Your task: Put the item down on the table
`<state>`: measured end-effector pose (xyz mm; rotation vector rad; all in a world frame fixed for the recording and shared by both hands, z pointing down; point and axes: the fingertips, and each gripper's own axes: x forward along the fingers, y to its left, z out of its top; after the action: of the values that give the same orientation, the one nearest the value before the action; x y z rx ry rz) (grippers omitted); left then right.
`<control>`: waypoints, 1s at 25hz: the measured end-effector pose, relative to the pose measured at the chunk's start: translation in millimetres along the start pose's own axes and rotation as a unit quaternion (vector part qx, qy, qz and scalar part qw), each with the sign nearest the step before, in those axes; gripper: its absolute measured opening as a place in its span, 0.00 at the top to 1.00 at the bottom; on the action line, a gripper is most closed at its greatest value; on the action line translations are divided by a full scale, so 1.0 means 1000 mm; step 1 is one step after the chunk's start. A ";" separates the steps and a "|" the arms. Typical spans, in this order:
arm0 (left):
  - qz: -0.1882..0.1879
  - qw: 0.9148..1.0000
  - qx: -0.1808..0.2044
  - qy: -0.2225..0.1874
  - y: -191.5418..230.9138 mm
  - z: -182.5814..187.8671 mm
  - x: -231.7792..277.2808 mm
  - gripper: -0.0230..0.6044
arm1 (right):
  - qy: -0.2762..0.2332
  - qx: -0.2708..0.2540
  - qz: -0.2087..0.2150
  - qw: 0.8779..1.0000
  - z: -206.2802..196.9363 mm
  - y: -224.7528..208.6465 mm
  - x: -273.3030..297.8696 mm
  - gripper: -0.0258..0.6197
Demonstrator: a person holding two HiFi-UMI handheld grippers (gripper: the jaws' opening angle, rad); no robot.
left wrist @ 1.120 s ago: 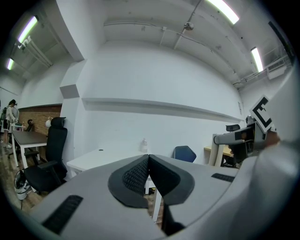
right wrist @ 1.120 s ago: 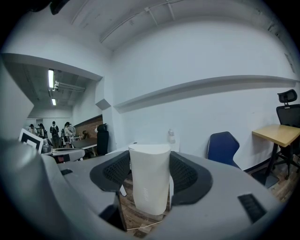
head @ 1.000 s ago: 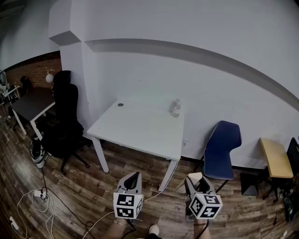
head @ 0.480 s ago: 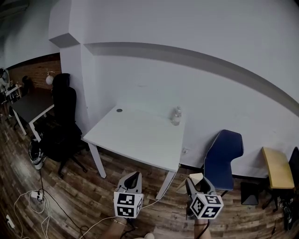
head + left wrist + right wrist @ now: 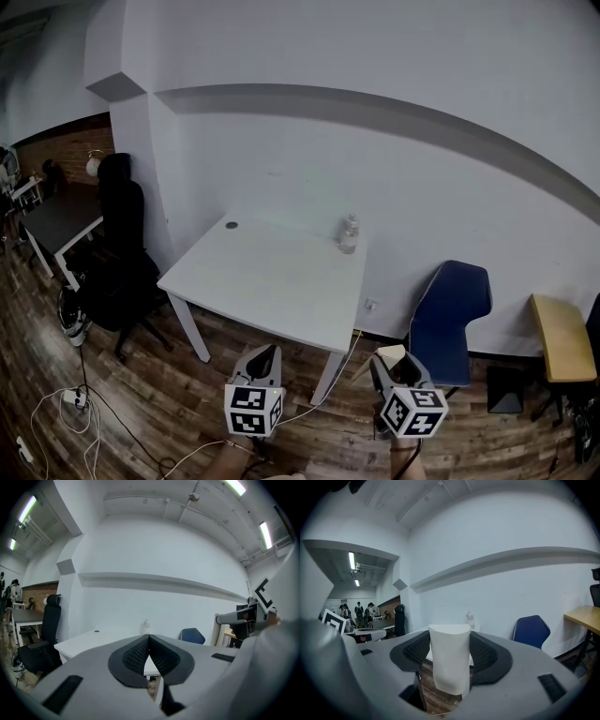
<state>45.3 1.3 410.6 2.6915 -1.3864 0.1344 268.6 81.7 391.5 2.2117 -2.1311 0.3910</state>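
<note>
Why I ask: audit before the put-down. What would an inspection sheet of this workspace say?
Surface: white table, top mostly bare.
Job's things: white item, clamped upright in the right gripper, short of the table.
Clutter: bottle upright near the table's far edge; small dark disc at the far left corner.
Grippers: left gripper jaws together, empty; right shut on the item.
Cables: white cable on the floor at left.
Surroundings: black office chair, blue chair, wood floor.

No text, label or number can be read anywhere
</note>
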 end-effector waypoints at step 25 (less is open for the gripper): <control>0.005 1.000 -0.004 0.008 -0.003 -0.001 0.078 0.94 | 0.020 0.012 0.019 1.000 -0.005 -0.038 0.070 0.52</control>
<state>93.3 -59.4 421.8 2.6723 -1.3929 0.1508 307.1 16.0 417.1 2.1591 -2.1621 0.4616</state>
